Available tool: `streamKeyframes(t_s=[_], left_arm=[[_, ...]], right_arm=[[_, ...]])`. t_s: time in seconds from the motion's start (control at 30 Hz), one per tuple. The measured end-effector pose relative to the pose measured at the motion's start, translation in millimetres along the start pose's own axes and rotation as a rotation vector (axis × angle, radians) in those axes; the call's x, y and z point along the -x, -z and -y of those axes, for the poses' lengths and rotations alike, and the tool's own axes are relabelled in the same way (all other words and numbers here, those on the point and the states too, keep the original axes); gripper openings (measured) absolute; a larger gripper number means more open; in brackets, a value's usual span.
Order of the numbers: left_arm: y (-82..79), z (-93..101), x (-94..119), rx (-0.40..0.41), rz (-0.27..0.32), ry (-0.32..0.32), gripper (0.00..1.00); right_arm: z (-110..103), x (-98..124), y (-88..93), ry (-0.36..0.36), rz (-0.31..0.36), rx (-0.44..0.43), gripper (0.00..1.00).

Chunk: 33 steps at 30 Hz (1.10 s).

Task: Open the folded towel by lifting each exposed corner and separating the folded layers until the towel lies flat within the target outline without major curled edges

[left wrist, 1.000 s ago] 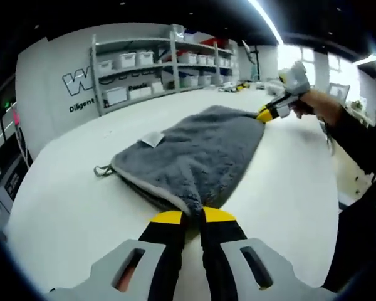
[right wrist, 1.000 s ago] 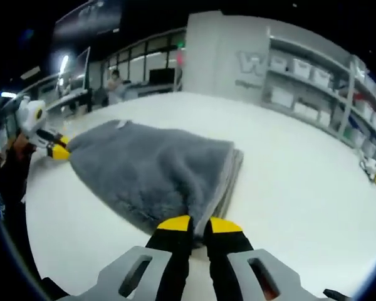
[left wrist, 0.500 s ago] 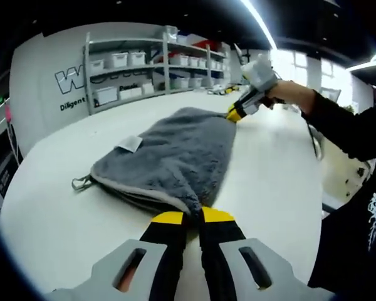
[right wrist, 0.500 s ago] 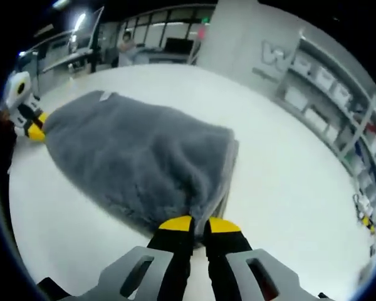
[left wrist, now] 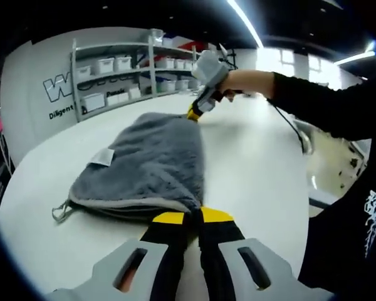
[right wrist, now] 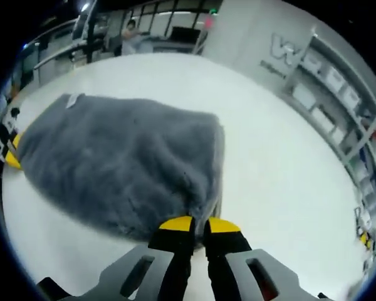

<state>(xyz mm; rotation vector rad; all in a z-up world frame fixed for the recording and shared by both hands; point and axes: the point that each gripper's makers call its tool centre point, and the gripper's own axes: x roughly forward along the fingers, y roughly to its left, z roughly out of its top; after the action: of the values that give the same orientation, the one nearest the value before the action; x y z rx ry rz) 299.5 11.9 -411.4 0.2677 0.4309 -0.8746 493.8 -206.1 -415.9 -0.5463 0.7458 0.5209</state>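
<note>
White tabletop point(left wrist: 257, 169), broad and bare around the towel point(left wrist: 147, 160). Grey folded towel lies on it just ahead of left claw point(left wrist: 191, 216), layered edges to its left, white tag on top, small loop at far-left corner.

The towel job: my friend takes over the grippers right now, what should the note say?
Left gripper: shut on one corner of the grey towel.
Right gripper: shut on another corner, lifted above the white table.
Towel: top layer stretched between the two grippers, folded layers underneath on the table; white tag on top.
Done: two corners gripped, top layer raised.
Left: peel the layers apart, spread the towel flat, smooth its edges.
</note>
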Motion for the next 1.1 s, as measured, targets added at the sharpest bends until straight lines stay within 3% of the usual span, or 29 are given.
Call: streamKeyframes(t_s=[0.03,0.2,0.4,0.7,0.9,1.1], left_arm=[[-0.4,1.8,-0.6,-0.002,0.000,0.003,0.05],[-3.2,12.8,-5.0,-0.018,0.004,0.029,0.05],[-7.4,31.9,-11.6,-0.057,0.013,0.071,0.04],[-14.4,52.6,-23.0,-0.101,0.025,0.116,0.03],[-20.1,65.0,-32.1,-0.132,0.031,0.141,0.03],[-24.9,70.4,-40.7,-0.176,0.028,0.144,0.03]], right_arm=[[1.1,-2.1,-3.1,0.005,0.006,0.051,0.02],[0.3,-8.6,-9.4,0.018,-0.016,0.119,0.01],[3.7,-18.1,-18.8,0.008,-0.057,0.144,0.01],[-0.4,-34.3,-38.7,-0.013,-0.098,0.264,0.01],[3.6,-49.8,-57.0,-0.049,-0.089,0.314,0.01],[-2.4,-57.0,-66.9,-0.075,-0.111,0.306,0.01]])
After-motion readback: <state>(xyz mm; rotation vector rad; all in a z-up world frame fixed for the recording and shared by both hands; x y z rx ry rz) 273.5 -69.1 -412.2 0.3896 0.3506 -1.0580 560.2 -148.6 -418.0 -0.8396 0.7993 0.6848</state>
